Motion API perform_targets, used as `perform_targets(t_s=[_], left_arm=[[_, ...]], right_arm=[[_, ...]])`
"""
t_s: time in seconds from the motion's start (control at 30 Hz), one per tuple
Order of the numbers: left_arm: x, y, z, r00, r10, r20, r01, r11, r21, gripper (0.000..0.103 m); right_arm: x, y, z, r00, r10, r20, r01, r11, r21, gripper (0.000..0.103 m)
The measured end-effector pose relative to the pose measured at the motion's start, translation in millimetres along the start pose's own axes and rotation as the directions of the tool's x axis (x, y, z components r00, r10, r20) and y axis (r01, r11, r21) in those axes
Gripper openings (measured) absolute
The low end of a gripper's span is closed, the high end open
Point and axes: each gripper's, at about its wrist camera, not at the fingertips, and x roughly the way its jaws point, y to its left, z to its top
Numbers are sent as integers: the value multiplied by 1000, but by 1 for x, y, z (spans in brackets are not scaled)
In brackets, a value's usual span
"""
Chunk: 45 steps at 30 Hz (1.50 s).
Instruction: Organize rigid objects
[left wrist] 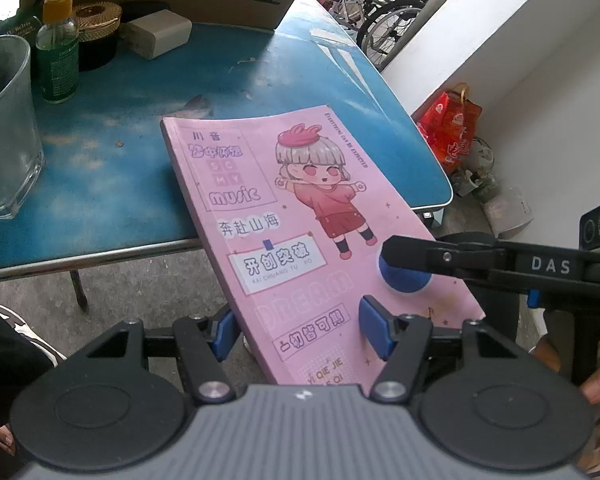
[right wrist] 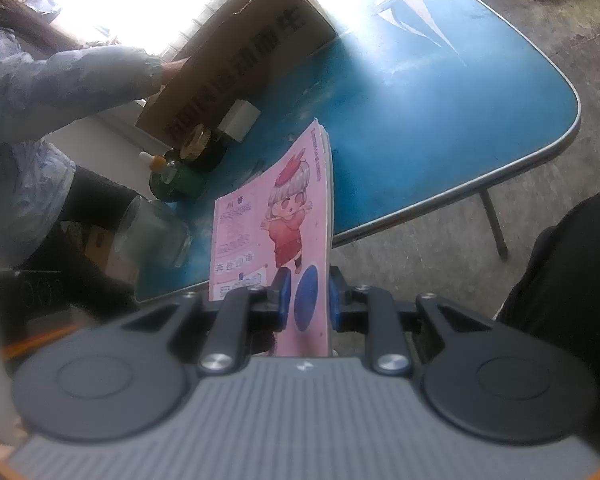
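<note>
Blue tabletop (left wrist: pixel 140 92) holds, from left to right, one clear glass vase (left wrist: pixel 4 128), one green dropper bottle (left wrist: pixel 57 48), one gold-lidded jar (left wrist: pixel 98 34), one white block (left wrist: pixel 156 34) and one pink notebook (left wrist: pixel 284 208) overhanging the near edge. Left gripper (left wrist: pixel 300 330) hangs open around the notebook; right gripper (right wrist: pixel 306 300) pinches its corner.

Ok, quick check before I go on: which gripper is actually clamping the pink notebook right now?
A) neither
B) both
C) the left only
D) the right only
D: the right gripper is pinched shut on the edge of the pink notebook, while the left gripper has its jaws apart on either side of the notebook's near end without pressing on it.
</note>
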Motion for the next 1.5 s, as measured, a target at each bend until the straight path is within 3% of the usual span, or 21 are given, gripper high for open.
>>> perform_targets(t_s=[1.5], left_arm=[[-14,-11,-3,999,-13,50,11,999,37,64]], right_arm=[[-16,3,0,999,16,32,-15,999,-30,19]])
